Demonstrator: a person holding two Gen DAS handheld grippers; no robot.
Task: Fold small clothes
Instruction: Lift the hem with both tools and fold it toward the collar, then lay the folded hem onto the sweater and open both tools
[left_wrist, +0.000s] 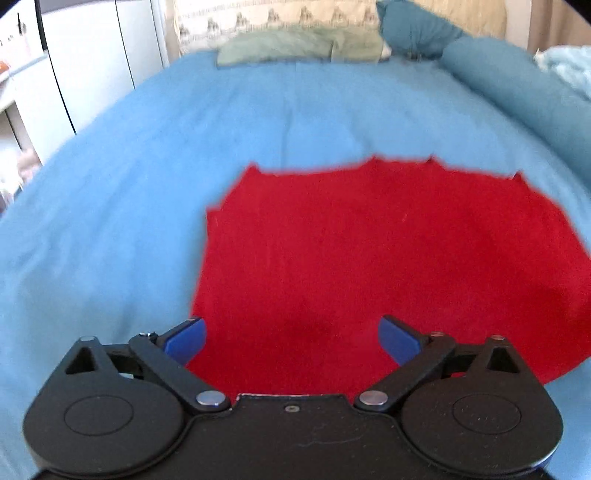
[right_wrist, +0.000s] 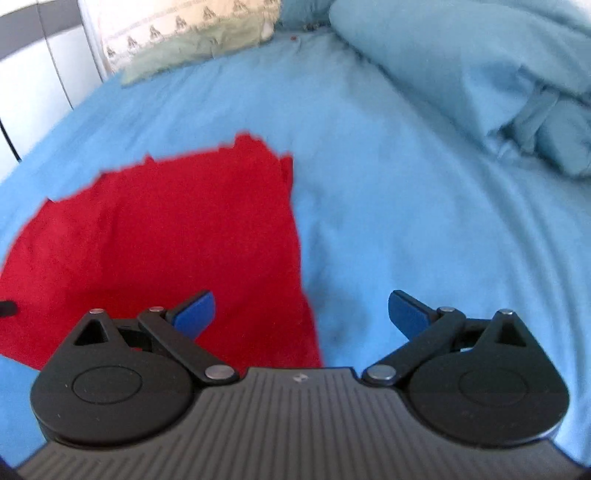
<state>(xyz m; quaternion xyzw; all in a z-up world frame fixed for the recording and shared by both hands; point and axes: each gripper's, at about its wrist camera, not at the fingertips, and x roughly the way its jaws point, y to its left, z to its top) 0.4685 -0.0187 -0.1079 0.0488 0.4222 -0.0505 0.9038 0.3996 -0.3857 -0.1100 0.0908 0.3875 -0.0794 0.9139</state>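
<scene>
Red cloth flat on bed, filling centre-right | left hand-held gripper released above its near edge | right hand-held gripper released, straddling cloth's right edge

Bed wearing a smooth blue sheet, red garment lying flat on it near the front, green cloth resting crumpled at the far end against a patterned pillow, rolled blue bedding lying along the right side
</scene>
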